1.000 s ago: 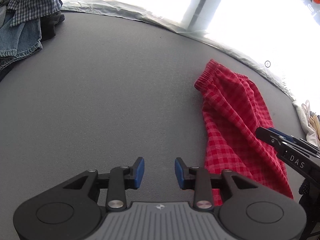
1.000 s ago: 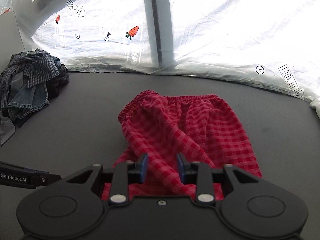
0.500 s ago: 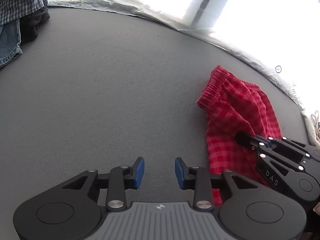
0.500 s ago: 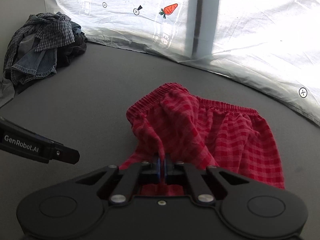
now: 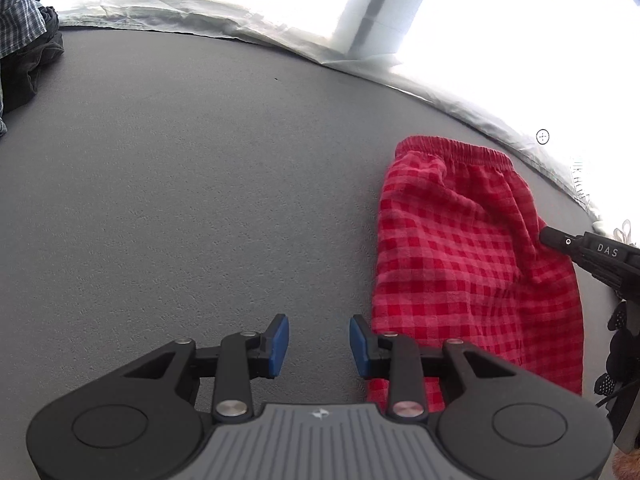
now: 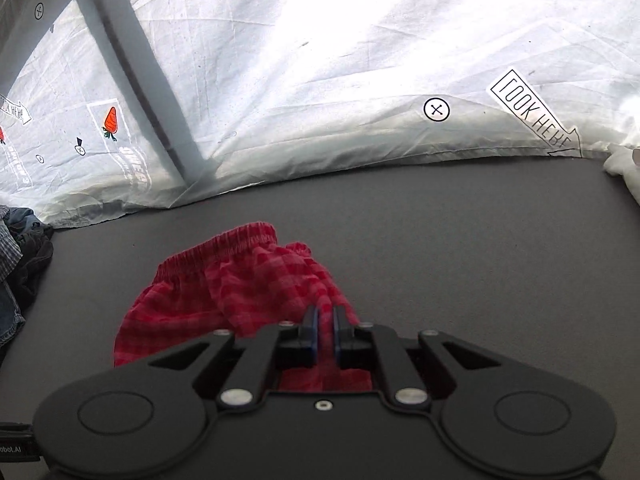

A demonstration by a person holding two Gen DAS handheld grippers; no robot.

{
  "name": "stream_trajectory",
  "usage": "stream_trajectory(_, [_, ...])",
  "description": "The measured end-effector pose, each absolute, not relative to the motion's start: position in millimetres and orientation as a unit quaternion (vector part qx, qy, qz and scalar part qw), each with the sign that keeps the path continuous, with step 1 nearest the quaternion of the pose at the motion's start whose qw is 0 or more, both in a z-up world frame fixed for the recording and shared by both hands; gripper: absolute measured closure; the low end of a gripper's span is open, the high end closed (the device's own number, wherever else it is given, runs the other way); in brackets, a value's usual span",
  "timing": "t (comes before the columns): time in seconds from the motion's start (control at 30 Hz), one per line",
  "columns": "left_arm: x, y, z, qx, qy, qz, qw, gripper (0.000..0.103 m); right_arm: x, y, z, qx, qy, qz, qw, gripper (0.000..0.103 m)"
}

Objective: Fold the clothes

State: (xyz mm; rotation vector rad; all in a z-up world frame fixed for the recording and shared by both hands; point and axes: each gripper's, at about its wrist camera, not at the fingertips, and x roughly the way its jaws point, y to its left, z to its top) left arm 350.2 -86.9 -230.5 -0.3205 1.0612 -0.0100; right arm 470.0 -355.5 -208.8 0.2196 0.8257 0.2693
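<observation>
A pair of red checked shorts (image 5: 472,248) with an elastic waistband lies on the dark grey table (image 5: 180,200). My right gripper (image 6: 325,330) is shut on a pinched fold of the shorts (image 6: 240,292), which bunch up in front of it. In the left wrist view the right gripper (image 5: 592,256) reaches onto the shorts from the right. My left gripper (image 5: 319,346) is open and empty, low over the table just left of the shorts' near edge.
A heap of other clothes, blue plaid and denim, lies at the far left (image 5: 20,40) and shows in the right wrist view (image 6: 16,264). A white printed sheet (image 6: 320,100) hangs behind the table. A white cloth (image 6: 624,168) sits at the far right edge.
My right gripper closed on a fold of the shorts and has pulled it to the right, bunching the cloth. My left gripper stayed open and drifted toward the shorts.
</observation>
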Motion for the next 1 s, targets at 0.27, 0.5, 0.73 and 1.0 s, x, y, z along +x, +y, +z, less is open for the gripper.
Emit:
stream_trajectory(0.27, [336, -96, -228, -0.150, 0.510, -0.012, 0.847, 0.068, 469, -346, -218, 0.076, 0.411, 0.134, 0.898, 0.102])
stream_trajectory(0.5, [322, -89, -228, -0.144, 0.515, -0.023, 0.845, 0.068, 463, -363, -206, 0.066, 0.404, 0.083, 0.909, 0.057])
stream_trajectory(0.73, [276, -80, -234, -0.190, 0.532, -0.050, 0.823, 0.067, 399, -413, -202, 0.142, 0.435, 0.075, 0.886, 0.056])
stream_trajectory(1.0, [220, -86, -244, -0.241, 0.537, -0.051, 0.807, 0.067, 309, -455, -215, 0.195, 0.472, 0.044, 0.858, 0.057])
